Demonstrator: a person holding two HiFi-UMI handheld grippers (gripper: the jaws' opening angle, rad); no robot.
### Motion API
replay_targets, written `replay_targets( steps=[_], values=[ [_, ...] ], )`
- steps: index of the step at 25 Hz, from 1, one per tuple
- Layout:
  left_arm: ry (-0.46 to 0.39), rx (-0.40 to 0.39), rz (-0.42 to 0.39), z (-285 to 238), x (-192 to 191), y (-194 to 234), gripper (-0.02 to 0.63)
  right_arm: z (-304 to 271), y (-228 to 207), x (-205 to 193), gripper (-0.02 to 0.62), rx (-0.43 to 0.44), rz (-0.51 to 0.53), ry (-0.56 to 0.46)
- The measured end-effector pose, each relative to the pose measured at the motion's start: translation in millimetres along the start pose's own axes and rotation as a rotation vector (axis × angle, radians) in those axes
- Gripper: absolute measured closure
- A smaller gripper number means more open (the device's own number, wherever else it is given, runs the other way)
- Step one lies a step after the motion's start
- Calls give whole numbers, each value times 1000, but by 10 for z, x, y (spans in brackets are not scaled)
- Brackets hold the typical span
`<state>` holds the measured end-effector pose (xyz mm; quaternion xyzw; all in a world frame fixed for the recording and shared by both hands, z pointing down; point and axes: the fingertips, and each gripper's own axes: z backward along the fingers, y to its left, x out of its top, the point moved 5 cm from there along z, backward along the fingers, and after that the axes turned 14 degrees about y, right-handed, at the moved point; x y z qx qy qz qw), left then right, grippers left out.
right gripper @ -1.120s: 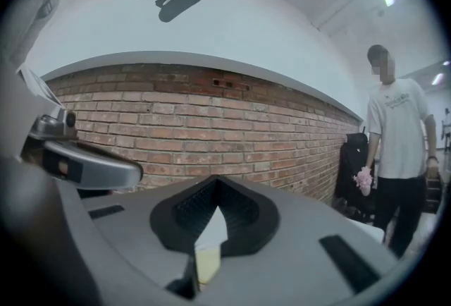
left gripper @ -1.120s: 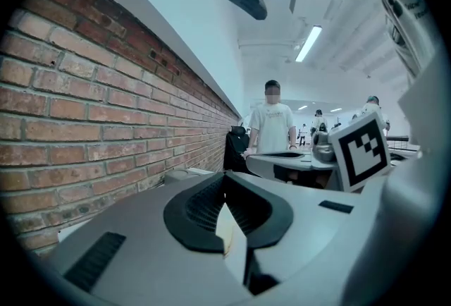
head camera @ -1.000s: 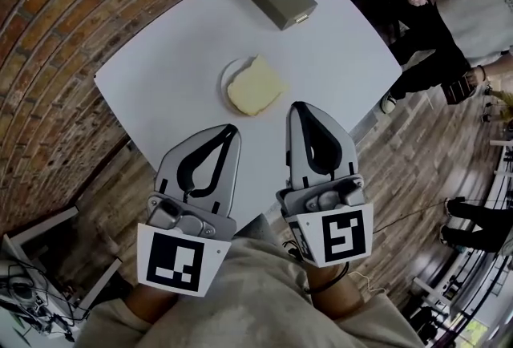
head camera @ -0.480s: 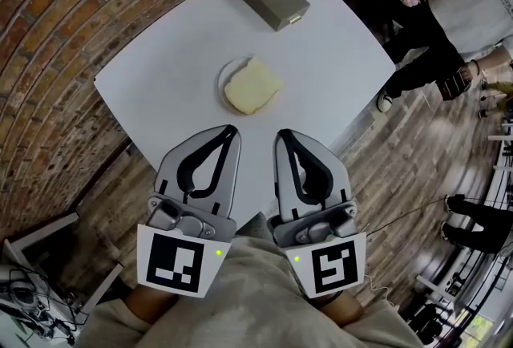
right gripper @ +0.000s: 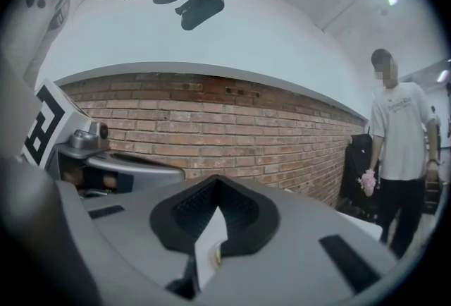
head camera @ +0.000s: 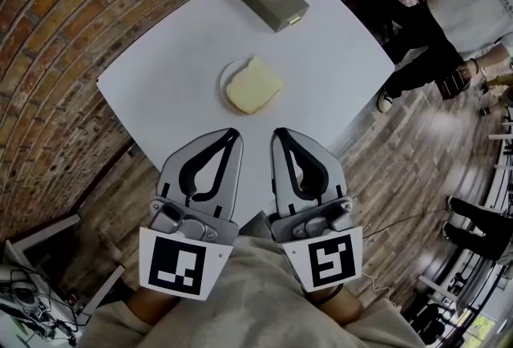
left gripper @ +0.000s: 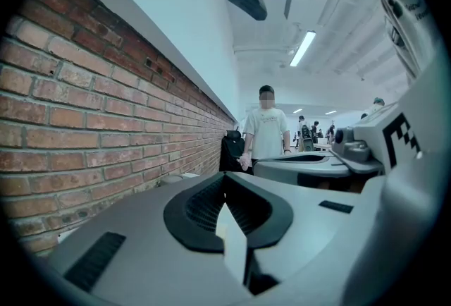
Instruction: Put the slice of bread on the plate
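Bread slice (head camera: 255, 87) is lying on the plate (head camera: 225, 82) mid-table (head camera: 337, 42), so the task is looking done, imo. L gripper (head camera: 234, 132) & R gripper (head camera: 277, 132) are hanging side by side over the near table edge, apart from the plate, both w/ jaws closed tip to tip & holding nothing, prob parked as there's nothing left to carry. Vs 1 s ago: R gripper is sitting further back from the plate & closer to the L one; bread, plate & L gripper unchanged
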<state>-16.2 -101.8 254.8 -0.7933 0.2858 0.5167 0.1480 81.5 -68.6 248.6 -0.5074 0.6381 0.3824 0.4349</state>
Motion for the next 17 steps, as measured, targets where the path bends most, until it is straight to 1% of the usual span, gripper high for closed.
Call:
replay_targets(
  steps=[3,10,14,17],
  values=[
    [0,-1,2,-4,-2,-4,597,-9,9,-35,588,12,-17,23],
    [4,-3,4,-5,-14,-17,597,-24,5,-69,588,22,-17,39],
    [10,-1,-15,-11,-29,-12,597,-34,10,-83,588,28,-14,44],
    [13,1,-6,-8,-52,-5,597,-37,24,-102,588,33,-12,49]
  ],
)
